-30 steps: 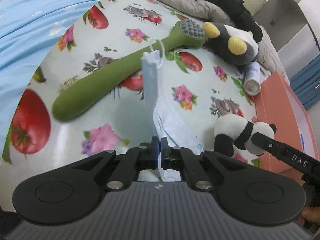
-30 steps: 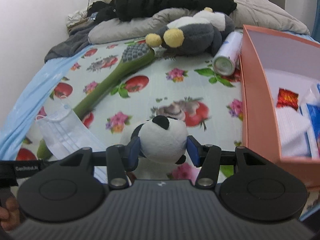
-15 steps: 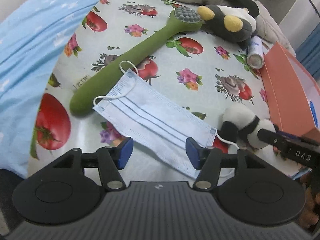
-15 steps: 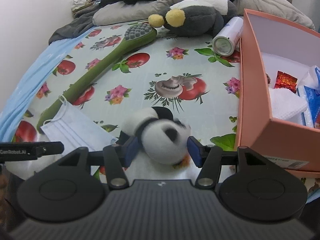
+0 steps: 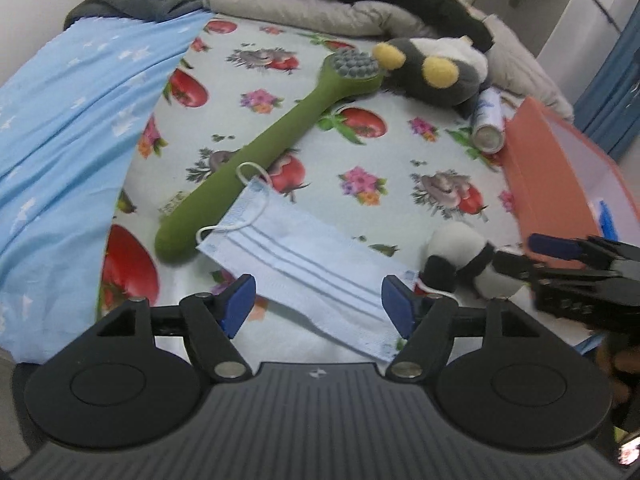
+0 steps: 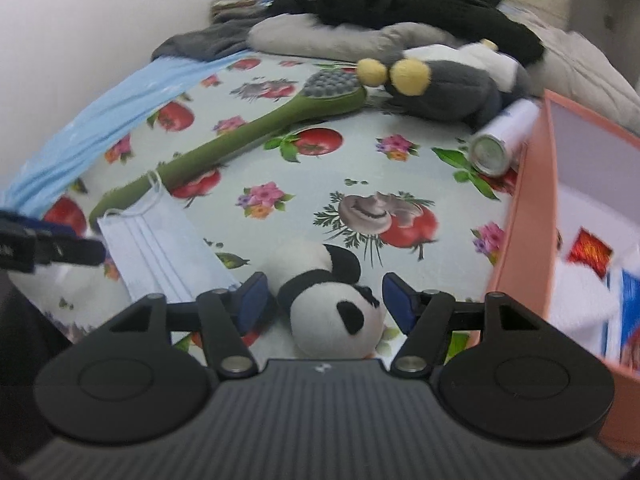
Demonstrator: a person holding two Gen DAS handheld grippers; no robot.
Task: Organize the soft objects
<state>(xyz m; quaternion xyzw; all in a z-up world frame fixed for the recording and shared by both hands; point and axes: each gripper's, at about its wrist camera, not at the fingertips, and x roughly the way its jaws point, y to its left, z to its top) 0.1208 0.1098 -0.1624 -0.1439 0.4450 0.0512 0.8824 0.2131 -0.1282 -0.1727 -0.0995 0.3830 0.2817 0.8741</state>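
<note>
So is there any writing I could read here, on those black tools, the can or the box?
None can be read.
Left gripper: pale lettering on its side, blurred.
Can: label blurred.
Cloth: small print near the brush, too small.
Packets in the box: blurred.

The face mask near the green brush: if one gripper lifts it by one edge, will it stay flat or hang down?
The face mask would probably hang limp: it is a thin pleated sheet lying flat on the tablecloth. It looks very light, so it may slide when pushed. Its ear loop lies over the green brush and might catch there.
</note>
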